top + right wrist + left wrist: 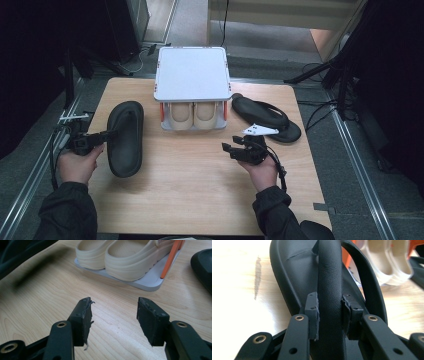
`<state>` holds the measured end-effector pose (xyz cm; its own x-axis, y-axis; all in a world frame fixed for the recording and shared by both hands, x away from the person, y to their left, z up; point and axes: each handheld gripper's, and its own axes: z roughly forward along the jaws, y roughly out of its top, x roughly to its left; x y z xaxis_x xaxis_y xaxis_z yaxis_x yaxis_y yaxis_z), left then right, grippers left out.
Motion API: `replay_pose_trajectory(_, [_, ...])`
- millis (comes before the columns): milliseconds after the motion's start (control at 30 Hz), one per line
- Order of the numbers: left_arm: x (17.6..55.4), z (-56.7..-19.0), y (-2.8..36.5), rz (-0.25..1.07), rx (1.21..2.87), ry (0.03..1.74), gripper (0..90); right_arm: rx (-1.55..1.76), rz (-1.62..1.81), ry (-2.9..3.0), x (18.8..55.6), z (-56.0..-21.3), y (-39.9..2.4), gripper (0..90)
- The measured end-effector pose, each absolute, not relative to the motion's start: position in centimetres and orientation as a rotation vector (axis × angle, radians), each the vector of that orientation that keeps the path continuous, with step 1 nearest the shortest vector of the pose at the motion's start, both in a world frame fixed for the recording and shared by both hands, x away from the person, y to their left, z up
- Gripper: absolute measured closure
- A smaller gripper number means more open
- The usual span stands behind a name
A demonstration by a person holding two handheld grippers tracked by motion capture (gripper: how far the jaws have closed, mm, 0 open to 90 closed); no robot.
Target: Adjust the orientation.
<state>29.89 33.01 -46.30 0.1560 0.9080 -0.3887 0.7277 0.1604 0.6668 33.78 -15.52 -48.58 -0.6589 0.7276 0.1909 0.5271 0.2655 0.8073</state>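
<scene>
A black flip-flop (125, 137) lies on the left of the wooden table (200, 200), and my left gripper (106, 134) is shut on its strap. Up close, the left gripper (331, 312) has both pads pressed against the thick black strap (329, 277) of the flip-flop (289, 272). A second black flip-flop (265, 117) rests at the right of the table. Below it my right gripper (231, 146) stands open above bare wood. In the right gripper view, the right gripper (113, 316) has nothing between its jaws.
A small white two-level rack (192, 75) stands at the back centre, with a pair of cream clogs (194, 115) on its lower shelf. The clogs (120, 255) and the rack's orange post (172, 257) lie ahead of the right gripper. Dark stands and cables surround the table.
</scene>
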Motion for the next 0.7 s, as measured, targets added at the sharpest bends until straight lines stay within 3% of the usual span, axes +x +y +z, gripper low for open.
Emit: replay_pose_trajectory(700, [25.3, -46.4, 28.3, 0.230, 1.723, 1.498, 70.2, 1.194, 1.359, 2.274, 33.9, -48.4, -16.2, 46.2])
